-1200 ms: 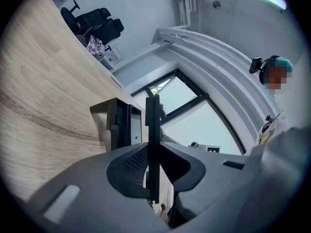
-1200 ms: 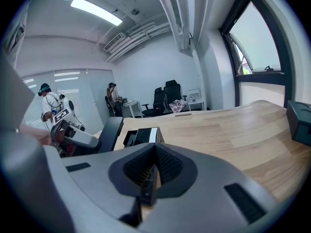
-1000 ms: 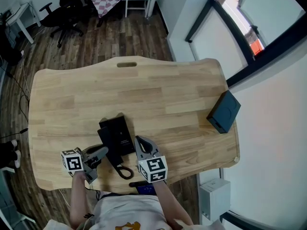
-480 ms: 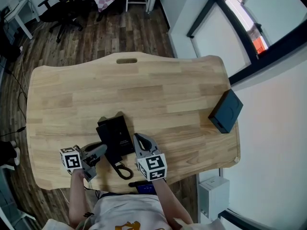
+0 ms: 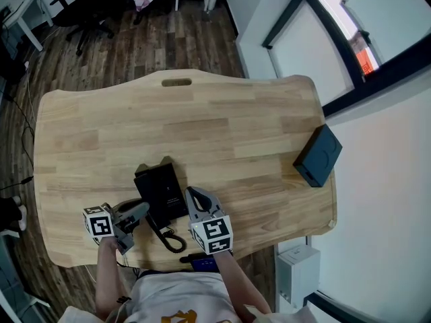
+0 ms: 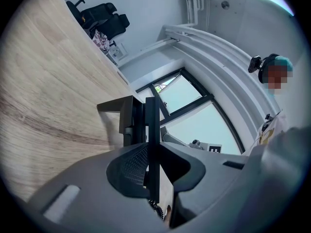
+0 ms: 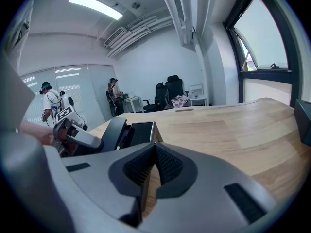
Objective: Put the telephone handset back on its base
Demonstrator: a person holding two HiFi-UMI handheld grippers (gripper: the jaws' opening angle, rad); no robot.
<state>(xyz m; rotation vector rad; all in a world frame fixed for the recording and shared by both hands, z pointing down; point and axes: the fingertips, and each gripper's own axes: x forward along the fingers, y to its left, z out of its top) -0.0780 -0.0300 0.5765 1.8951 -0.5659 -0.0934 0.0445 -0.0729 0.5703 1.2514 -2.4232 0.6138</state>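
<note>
The black telephone base [image 5: 161, 186] lies on the wooden table [image 5: 222, 126] near the front edge, and it also shows in the right gripper view as the base [image 7: 141, 131]. My left gripper [image 5: 140, 211] is at its left front corner, shut on the black handset [image 6: 151, 118], which stands edge-on between the pads. The handset [image 7: 114, 131] leans against the base's left side. Its coiled cord [image 5: 172, 239] loops toward the table's front edge. My right gripper [image 5: 194, 195] rests just right of the base, jaws shut [image 7: 155, 148] with nothing between them.
A dark box [image 5: 316, 155] sits at the table's right edge. A slot handle [image 5: 176, 82] is cut into the far edge. Black office chairs [image 5: 87, 5] stand on the floor beyond. A white unit [image 5: 300, 269] is below the table's front right corner.
</note>
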